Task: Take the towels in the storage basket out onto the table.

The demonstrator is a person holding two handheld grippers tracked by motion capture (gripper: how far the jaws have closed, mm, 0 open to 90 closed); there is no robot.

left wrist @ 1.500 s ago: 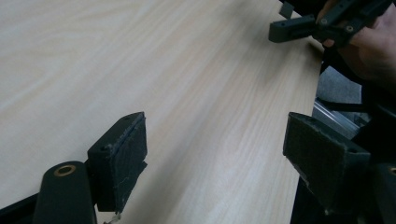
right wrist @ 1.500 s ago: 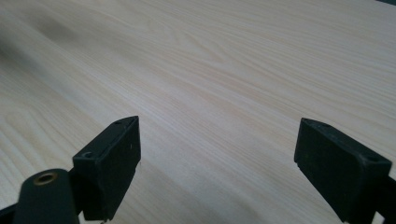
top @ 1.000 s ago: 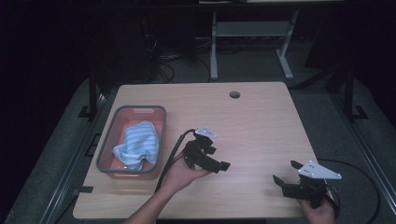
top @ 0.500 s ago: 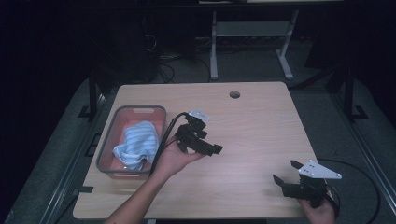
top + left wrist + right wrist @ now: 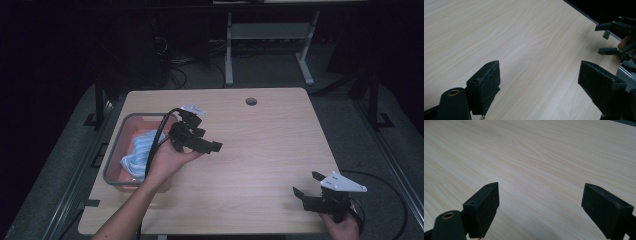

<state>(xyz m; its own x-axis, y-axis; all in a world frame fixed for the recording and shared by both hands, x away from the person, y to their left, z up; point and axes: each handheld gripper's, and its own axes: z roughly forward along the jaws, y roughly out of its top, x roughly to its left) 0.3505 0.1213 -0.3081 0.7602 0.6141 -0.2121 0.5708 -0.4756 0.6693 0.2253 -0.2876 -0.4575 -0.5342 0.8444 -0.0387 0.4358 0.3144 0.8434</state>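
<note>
Left gripper point(image 5: 212, 146) sits in the person's left hand point(image 5: 167, 160), raised beside the right rim of a shallow bin, its two black jaws spread wide with nothing between them. Seen from the left gripper view point(image 5: 539, 82), the pads point(image 5: 487, 86) are blocky slabs faced with a rough, foam-like skin, and a brass-coloured eyelet shows at the lower left. A thick black cable point(image 5: 160, 137) arcs from its back over the bin.

Right gripper point(image 5: 307, 186) rests low near the table's near right corner, held by the right hand point(image 5: 342, 225); a flat grey three-cornered plate point(image 5: 342, 182) caps it. Its jaws stand wide apart too — in the right gripper view point(image 5: 540, 202) only bare wood lies between the smooth, matte black pads point(image 5: 485, 207).

The table point(image 5: 260, 150) is pale laminate with a fine, straight wood grain and a small round hole point(image 5: 251, 101) near its far edge. The bin point(image 5: 122, 132) is clear-walled with rounded corners and a reddish floor — inside it lies a crumpled, soft cloth point(image 5: 140, 150) striped light blue and white.
</note>
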